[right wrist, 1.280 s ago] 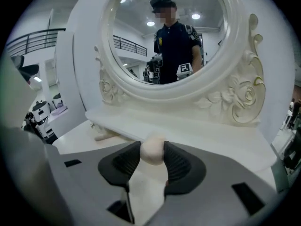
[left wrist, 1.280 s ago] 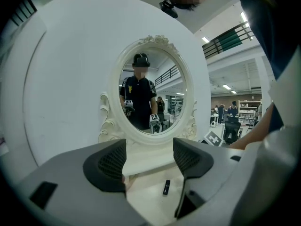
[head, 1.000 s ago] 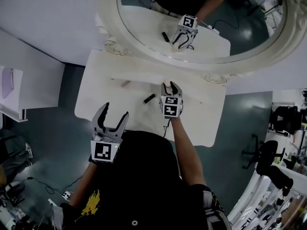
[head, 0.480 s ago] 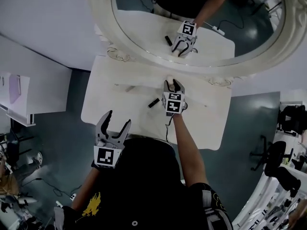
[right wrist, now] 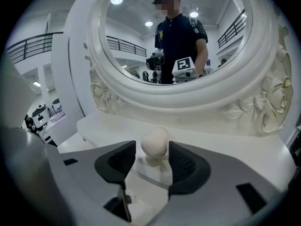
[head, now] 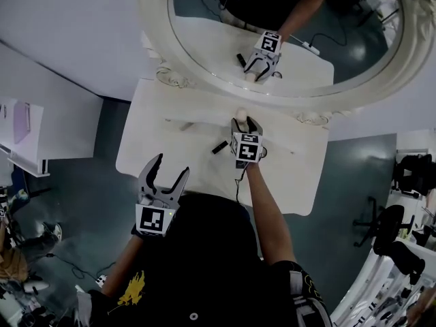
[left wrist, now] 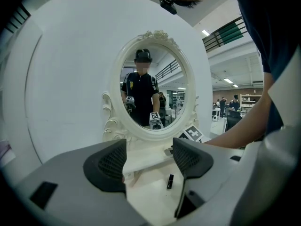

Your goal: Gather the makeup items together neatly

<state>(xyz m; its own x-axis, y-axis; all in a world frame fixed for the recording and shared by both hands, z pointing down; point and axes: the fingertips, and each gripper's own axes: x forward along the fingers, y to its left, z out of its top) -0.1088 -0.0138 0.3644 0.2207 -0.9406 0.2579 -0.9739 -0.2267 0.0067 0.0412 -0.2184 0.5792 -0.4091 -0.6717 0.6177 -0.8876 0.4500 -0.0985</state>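
Sponge (head: 240, 112) sits just off the right claw's (head: 245, 122) tips in the head view, with the tube (head: 219, 146) to that claw's left. The left claw (head: 170, 165) hangs spread and empty.

Left gripper view: only the tube (left wrist: 170, 181) shows, well ahead between the wide jaws.

Right gripper view: the jaws, just opening, flank the sponge (right wrist: 154, 144), with a gap showing at the left pad.

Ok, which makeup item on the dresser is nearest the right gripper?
The pale egg-shaped sponge, standing between the jaws of the right gripper, which have just been opening. The small black tube lies flat on the tabletop, apart from that gripper.
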